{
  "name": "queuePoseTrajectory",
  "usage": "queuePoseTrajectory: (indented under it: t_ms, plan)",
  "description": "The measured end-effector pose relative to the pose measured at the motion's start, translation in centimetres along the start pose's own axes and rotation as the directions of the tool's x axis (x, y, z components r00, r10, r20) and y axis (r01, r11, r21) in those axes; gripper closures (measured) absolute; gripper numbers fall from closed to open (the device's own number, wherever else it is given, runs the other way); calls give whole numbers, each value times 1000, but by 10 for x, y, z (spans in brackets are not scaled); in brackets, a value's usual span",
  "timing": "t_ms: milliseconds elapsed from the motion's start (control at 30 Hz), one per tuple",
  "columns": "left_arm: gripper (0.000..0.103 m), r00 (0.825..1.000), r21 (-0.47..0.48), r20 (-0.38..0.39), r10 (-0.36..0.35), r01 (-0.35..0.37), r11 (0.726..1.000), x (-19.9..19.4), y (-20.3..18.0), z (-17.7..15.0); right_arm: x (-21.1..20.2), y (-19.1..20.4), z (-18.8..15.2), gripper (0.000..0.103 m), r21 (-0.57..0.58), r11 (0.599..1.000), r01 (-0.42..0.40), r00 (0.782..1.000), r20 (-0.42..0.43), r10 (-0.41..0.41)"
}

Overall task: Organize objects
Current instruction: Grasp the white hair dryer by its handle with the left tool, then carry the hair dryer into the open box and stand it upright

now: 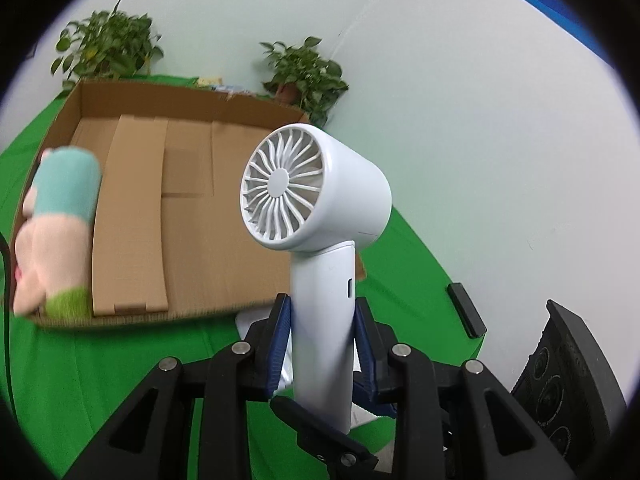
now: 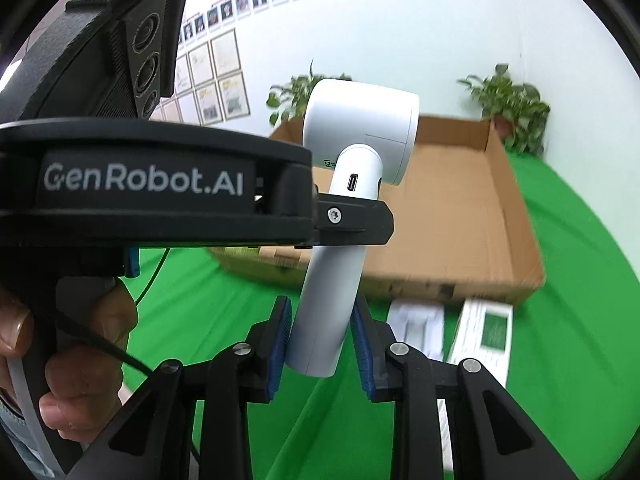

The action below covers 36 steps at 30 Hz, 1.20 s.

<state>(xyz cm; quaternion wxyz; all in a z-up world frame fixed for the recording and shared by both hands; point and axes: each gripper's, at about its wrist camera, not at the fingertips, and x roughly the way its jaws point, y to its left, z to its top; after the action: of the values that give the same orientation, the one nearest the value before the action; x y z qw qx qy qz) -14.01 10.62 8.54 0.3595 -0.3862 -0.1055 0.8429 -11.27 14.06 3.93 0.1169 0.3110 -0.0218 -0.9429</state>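
Item: handheld fan (image 1: 316,184), white plastic, with a round vented head on a straight cylindrical handle (image 1: 324,340).

Location: we hold it off the green cloth (image 1: 120,360), head upward, in front of the open cardboard box (image 1: 160,92). A plush toy (image 1: 56,232) lies along the box's left wall.

Grip, left gripper (image 1: 320,308): closed on the upper handle just under the head, blue pads pressed to both sides.

Grip, right gripper (image 2: 320,304): its pads flank the lower end of the handle. One pad touches, the other sits at or just off the surface. We cannot tell whether it is clamping.

Handling, as we judge it: light, rigid, hollow-shelled. The glossy round handle looks slippery and could twist between flat pads. The head makes it top-heavy, so a low grip may let it tip.

Where to hold: mid to upper handle, clear of the side slot (image 1: 350,288). We keep off the grille vanes (image 1: 280,184), which look thin and breakable.

Caution: set it down rather than drop it into the box.
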Motion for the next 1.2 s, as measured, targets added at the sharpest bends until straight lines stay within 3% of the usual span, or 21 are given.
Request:
queuePoseTrajectory:
  t_ms: [267, 600, 900, 1033, 1200]
  plan:
    - [74, 1000, 42, 23, -10, 9, 999, 7, 5, 55, 11, -14, 63, 75, -8, 1000, 9, 999, 50, -8]
    - [73, 999, -7, -32, -3, 3, 1000, 37, 46, 91, 56, -25, 112, 75, 40, 999, -28, 1000, 6, 28]
    - [74, 990, -161, -144, -6, -17, 987, 95, 106, 64, 150, -47, 92, 76, 102, 994, -44, 988, -140, 58]
    - [74, 980, -205, -198, 0, -41, 978, 119, 127, 54, 184, -50, 78, 78, 101, 995, -12, 979, -202, 33]
    - [73, 979, -219, -205, 18, -64, 974, 127, 135, 50, 216, -63, 71, 79, 137, 990, -18, 968, -244, 52]
